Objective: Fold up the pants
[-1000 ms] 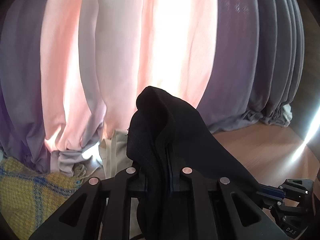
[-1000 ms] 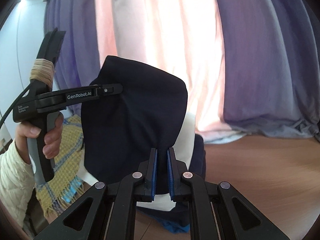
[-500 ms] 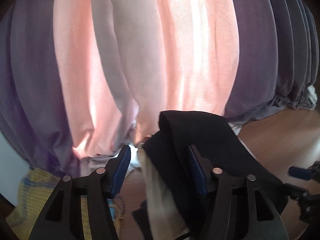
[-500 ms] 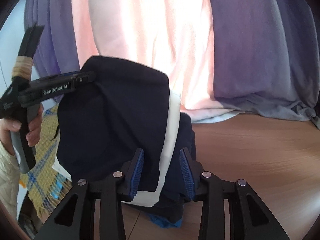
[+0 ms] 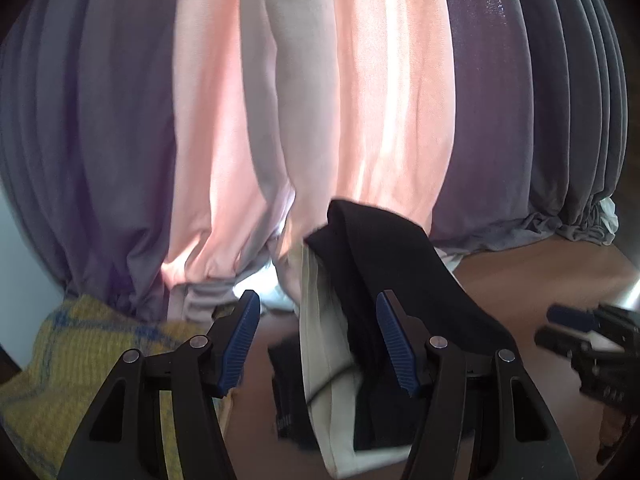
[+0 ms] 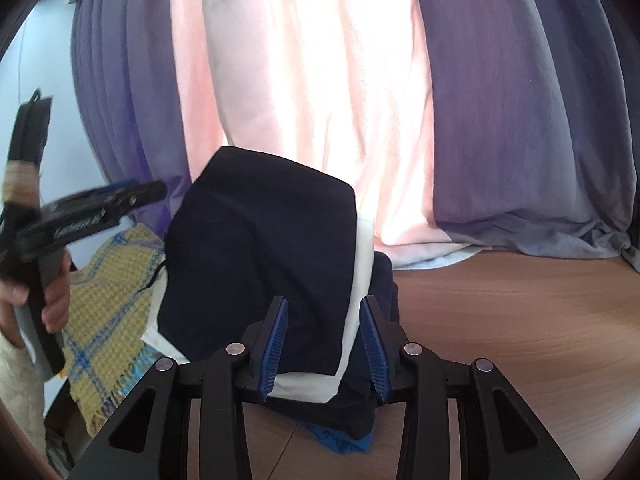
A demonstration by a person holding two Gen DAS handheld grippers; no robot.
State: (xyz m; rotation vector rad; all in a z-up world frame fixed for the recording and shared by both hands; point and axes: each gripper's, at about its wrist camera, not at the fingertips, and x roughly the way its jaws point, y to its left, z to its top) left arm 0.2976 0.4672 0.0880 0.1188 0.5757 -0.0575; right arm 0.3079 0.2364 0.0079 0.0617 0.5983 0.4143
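Fingers (image 6: 276, 340) spread apart; folded pants (image 6: 264, 264) atop clothes pile (image 6: 352, 416).

Dark folded pants (image 6: 260, 264) atop clothes pile

Wooden table (image 6: 500, 320) under stacked clothes (image 6: 264, 264)

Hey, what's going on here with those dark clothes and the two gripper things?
A person is folding pants with a hand-held gripper in each hand. Right now both are open: the left hand-held gripper and the right hand-held gripper grip nothing. The dark pants sit folded on top of a stack of clothes, over a white garment, on the wooden table. A yellow checked cloth lies to the left, and curtains hang behind.
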